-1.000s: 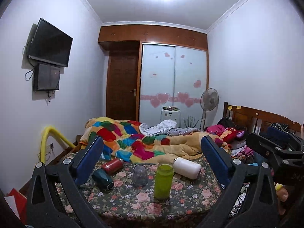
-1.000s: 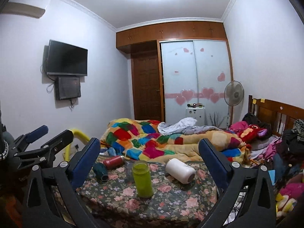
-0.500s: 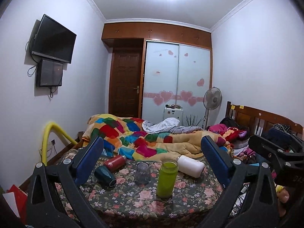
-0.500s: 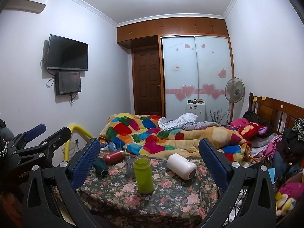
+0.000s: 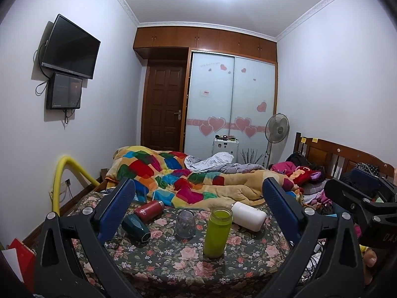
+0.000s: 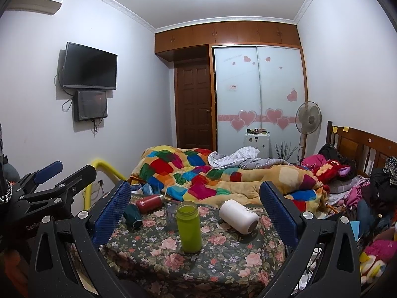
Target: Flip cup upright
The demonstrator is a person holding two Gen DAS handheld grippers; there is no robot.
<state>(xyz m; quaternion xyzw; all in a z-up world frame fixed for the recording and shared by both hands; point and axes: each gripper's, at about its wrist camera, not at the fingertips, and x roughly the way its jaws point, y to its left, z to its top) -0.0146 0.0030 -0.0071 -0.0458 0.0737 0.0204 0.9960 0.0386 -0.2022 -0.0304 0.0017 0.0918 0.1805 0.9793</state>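
On a floral-cloth table [image 5: 173,255] several cups show. A green cup [image 5: 217,232] stands upright, also in the right wrist view [image 6: 188,226]. A clear glass [image 5: 184,224] stands behind it. A white cup [image 5: 248,216] [image 6: 238,216], a red cup [image 5: 148,208] [image 6: 148,201] and a dark teal cup [image 5: 136,227] [image 6: 132,216] lie on their sides. My left gripper [image 5: 198,208] is open and empty, short of the table. My right gripper [image 6: 194,208] is open and empty too.
A bed with a patchwork quilt [image 5: 178,173] lies behind the table. A yellow tube [image 5: 59,173] curves at the left. Clothes and toys [image 6: 335,171] pile at the right by a wooden headboard [image 6: 359,144]. A fan [image 6: 309,121] stands by the wardrobe.
Both views have tilted down slightly and the table sits lower and closer in frame. The cups have not moved. Both grippers stay open.
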